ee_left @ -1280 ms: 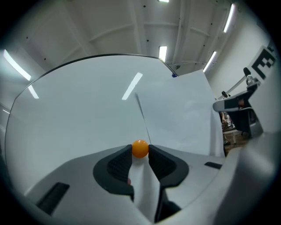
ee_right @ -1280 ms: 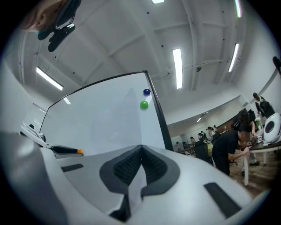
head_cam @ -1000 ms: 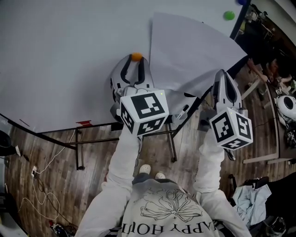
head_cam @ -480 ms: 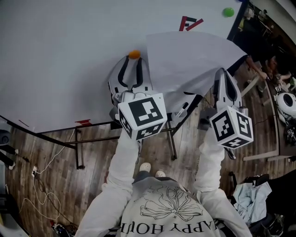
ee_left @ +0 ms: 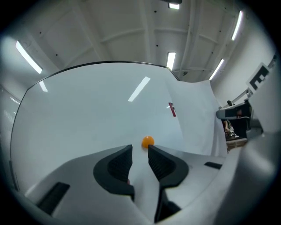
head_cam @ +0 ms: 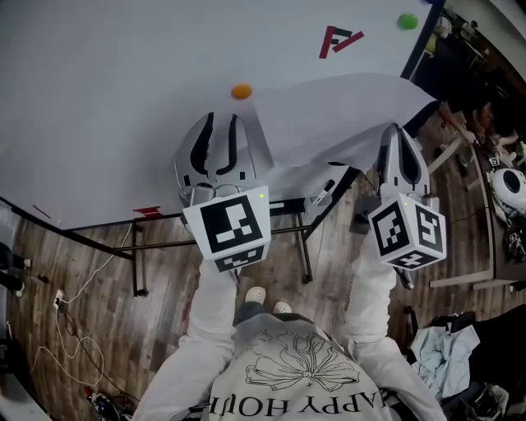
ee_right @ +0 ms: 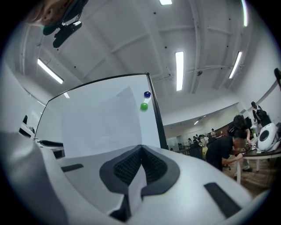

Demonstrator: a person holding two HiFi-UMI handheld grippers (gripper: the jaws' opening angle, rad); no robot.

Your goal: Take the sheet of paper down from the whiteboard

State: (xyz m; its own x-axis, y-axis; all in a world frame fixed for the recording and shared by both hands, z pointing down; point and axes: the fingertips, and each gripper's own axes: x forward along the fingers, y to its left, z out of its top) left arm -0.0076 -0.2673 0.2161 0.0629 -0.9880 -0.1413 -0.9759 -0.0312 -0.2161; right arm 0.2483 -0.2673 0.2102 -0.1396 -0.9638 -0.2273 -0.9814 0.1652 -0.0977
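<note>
Black ribbed pads (ee_left: 119, 163) of the left claw (ee_left: 139, 150) stand spread with only bare board between them. The small round orange magnet (ee_left: 148, 141) sits just beyond their tips, touching neither. A second ago that magnet lay between the tips, hard by the paper's left edge. Since then the claw has drawn back and slid to the left in the head view, leaving the magnet stuck on the glossy white whiteboard (head_cam: 107, 99), clear of the sheet. The right claw (ee_right: 141, 148) is pressed together on the lower right edge of the large white sheet of paper (head_cam: 345, 115) — a strip of it runs down between the pads — and it has hardly stirred. What has changed most is the sheet itself: its upper left corner, which stood flat and high on the board, has come loose. The top has sagged forward and down, baring a red-and-black printed mark (head_cam: 339, 39) that it had covered. I judge the left fastening done with, so the sheet now hangs by the right claw's pinch and by whatever holds its right side. The small round green magnet (head_cam: 408, 21) near the board's right frame is the likely holder, though I cannot tell whether it bears on the paper now; if it does, it would be the next to free. No box, tray or bin shows in any view, so no container is in play.
</note>
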